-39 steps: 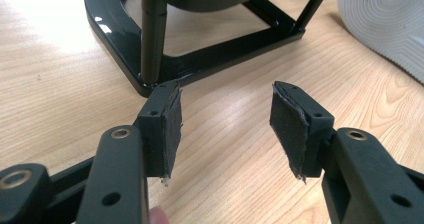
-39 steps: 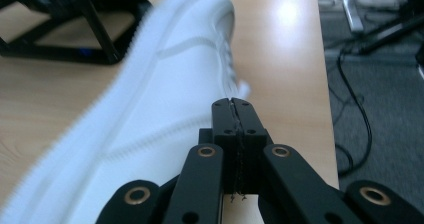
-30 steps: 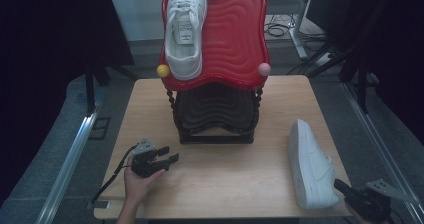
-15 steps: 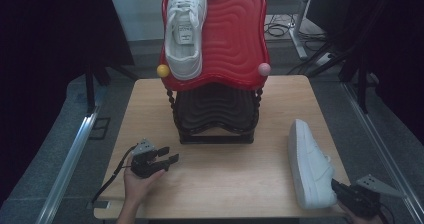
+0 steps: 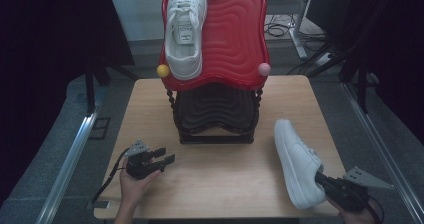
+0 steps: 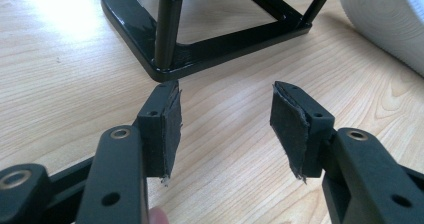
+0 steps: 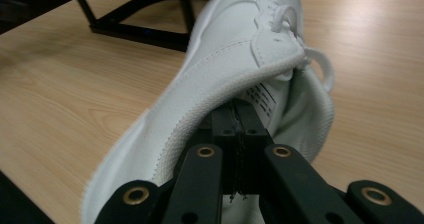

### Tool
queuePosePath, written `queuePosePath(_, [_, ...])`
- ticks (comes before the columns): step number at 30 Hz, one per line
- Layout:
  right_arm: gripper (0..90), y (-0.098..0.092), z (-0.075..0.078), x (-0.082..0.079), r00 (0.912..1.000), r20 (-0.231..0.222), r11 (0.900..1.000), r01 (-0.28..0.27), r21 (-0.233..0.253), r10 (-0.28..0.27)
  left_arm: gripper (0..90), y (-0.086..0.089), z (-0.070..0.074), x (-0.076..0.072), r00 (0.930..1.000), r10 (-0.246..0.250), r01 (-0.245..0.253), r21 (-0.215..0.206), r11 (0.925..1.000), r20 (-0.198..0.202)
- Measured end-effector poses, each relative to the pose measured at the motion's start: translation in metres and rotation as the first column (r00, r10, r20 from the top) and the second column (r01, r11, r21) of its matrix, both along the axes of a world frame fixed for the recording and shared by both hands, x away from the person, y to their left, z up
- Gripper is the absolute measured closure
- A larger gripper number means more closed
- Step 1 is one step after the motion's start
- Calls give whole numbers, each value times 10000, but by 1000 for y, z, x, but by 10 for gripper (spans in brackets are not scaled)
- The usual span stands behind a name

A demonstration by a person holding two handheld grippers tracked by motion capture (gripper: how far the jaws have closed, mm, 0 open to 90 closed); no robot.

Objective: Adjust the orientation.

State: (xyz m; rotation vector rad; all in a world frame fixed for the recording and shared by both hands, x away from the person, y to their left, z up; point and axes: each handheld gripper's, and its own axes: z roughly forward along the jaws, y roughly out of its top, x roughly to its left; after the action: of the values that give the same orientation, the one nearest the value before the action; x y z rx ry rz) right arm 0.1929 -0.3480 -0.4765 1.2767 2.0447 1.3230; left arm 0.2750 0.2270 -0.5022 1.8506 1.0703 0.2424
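White low-top sneaker (image 5: 299, 162) is lying on the table's near right part, toe pointing away toward the rack, heel nearest the person. It is leaning onto its side; the collar opening is gaping, with the tongue label showing inside.

High view: overhead, facing forward and down on the pale wooden counter (image 5: 220, 184). Gripper views: low, close, along black fingers (image 6: 160, 129). All share the black metal rack base (image 6: 200, 59) and white lace-up sneaker (image 7: 235, 59).
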Motion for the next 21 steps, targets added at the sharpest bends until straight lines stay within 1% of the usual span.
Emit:
queuePosePath(2, [882,12,3,1,9997,129,9995,-220,-216,222,470,0,0,0,10000,0,0,4,10000,2])
queuePosePath(4, [883,23,7,1,9992,245,9967,-292,-764,312,470,0,0,-1,10000,-6,6,14,10000,9])
queuePosePath(6, [883,32,9,1,9985,353,9950,-372,-928,406,470,0,0,-1,10000,-49,49,27,10000,16])
queuePosePath(8, [875,39,11,1,9973,444,9962,-550,-681,581,470,0,0,-1,10000,-65,65,59,10000,-3])
queuePosePath(11, [881,46,8,3,9961,297,9937,-806,-772,831,469,0,-1,-1,10000,-58,59,113,9999,-36])
queuePosePath(14, [883,49,5,2,9957,325,9944,-841,-634,863,469,0,-1,-1,10000,-57,57,144,9999,-25])
queuePosePath(17, [890,51,10,-5,9944,580,9959,-866,-242,879,469,1,-1,-2,10000,-37,37,88,10000,-32])
queuePosePath(20, [891,58,19,-14,9905,903,9946,-1030,-91,1034,469,1,0,-2,10000,-7,7,101,9999,-20])
queuePosePath(21, [891,62,21,-17,9890,939,9935,-1139,-77,1141,469,2,0,-2,10000,-38,38,108,9999,2])
